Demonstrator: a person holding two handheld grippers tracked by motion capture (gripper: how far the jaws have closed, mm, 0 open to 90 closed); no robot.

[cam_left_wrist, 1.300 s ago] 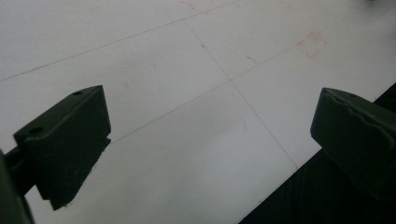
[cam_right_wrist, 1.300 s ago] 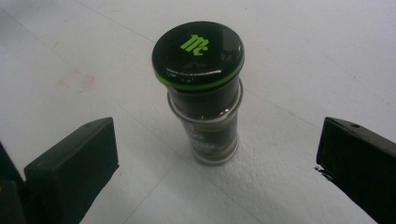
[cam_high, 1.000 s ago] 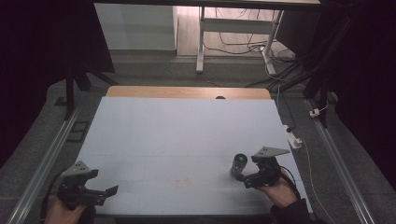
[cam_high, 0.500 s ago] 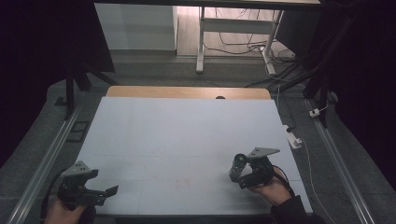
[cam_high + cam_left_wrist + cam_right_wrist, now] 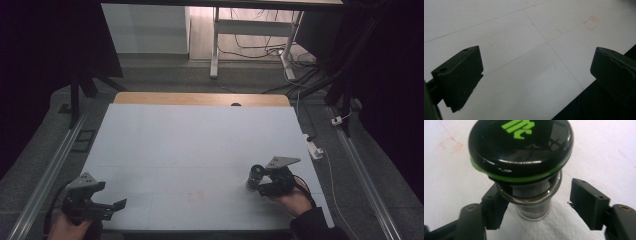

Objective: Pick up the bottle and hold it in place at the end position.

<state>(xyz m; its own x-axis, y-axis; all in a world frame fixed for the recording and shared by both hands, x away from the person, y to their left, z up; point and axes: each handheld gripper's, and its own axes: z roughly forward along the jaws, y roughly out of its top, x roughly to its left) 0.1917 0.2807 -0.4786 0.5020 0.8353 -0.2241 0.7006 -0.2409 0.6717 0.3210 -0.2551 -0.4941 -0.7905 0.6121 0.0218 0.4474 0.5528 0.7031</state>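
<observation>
The right gripper (image 5: 261, 182) sat low on the table, near its right front corner. Its jaws were spread on both sides of a small glass jar (image 5: 529, 182) with a shiny black cap. The left jaw looked like it touched the glass, but the right jaw stood a little away, so nothing was pinching the jar. The jar (image 5: 255, 176) stood upright on the white table (image 5: 200, 145).

The jar could tip over. It was thin at the bottom and fat at the top, so a bump from one jaw could knock it down. The glass and the cap looked smooth, so the jar might also slip if the jaws closed too high or too softly.

The left gripper (image 5: 97, 204) was held far away, over the front left corner. Its jaws were spread wide with nothing between them.

The table top was flat and pale, with thin lines and a small red square mark (image 5: 592, 23) on it. A wooden strip (image 5: 200, 99) ran along the far edge. The room around it was dark, with cables (image 5: 265, 47) on the floor behind.
</observation>
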